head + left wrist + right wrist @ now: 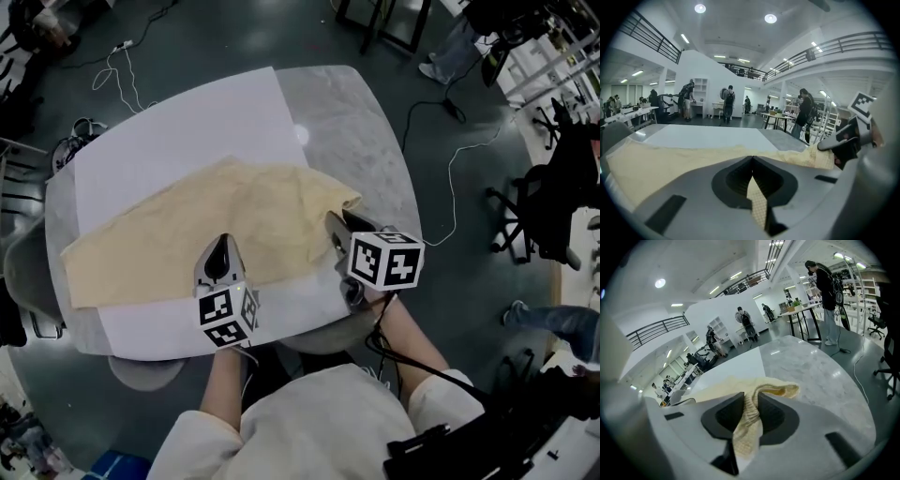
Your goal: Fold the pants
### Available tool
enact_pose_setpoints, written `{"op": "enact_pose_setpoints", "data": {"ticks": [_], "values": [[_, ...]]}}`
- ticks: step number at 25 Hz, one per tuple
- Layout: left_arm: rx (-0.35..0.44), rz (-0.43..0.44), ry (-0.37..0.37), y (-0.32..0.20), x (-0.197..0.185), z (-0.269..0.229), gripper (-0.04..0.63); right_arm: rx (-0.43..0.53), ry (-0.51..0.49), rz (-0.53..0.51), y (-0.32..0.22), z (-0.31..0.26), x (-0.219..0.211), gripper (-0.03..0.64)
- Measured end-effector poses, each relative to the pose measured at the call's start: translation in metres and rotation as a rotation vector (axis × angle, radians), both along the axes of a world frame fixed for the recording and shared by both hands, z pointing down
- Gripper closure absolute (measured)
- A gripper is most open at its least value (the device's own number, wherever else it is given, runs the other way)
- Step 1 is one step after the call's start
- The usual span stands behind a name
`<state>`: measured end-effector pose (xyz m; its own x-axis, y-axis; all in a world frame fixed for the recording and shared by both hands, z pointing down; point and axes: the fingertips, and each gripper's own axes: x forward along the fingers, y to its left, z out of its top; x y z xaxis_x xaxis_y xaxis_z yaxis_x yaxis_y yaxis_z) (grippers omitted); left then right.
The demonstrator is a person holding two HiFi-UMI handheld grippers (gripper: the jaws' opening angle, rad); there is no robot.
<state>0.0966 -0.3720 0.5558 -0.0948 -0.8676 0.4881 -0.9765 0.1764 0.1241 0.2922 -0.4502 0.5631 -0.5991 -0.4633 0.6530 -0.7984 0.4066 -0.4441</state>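
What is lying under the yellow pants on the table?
A white sheet lies under the pants, over the grey table. Whether anything else lies beneath the cloth cannot be seen.

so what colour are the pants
The pants are pale yellow with a fine check, clearest in the right gripper view.

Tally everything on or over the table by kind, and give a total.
Pants: 1
White sheet: 1
Grippers: 2, the left gripper and the right gripper
Total: 4
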Motion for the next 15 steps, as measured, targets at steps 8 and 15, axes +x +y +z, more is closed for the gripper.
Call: {"op": "enact_pose_setpoints", "data": {"ticks": [8,15], "values": [[0.041,0.007,0.02,0.033,-0.039,-0.031,0.589,0.066,-0.01,-0.001,0.021,-0.046,-0.043,0.537],[0.065,-0.027,0.006,0.079,-0.092,-0.06,0.589,0.101,-0.043,-0.042,0.05,-0.076,-0.105,0.545]]}}
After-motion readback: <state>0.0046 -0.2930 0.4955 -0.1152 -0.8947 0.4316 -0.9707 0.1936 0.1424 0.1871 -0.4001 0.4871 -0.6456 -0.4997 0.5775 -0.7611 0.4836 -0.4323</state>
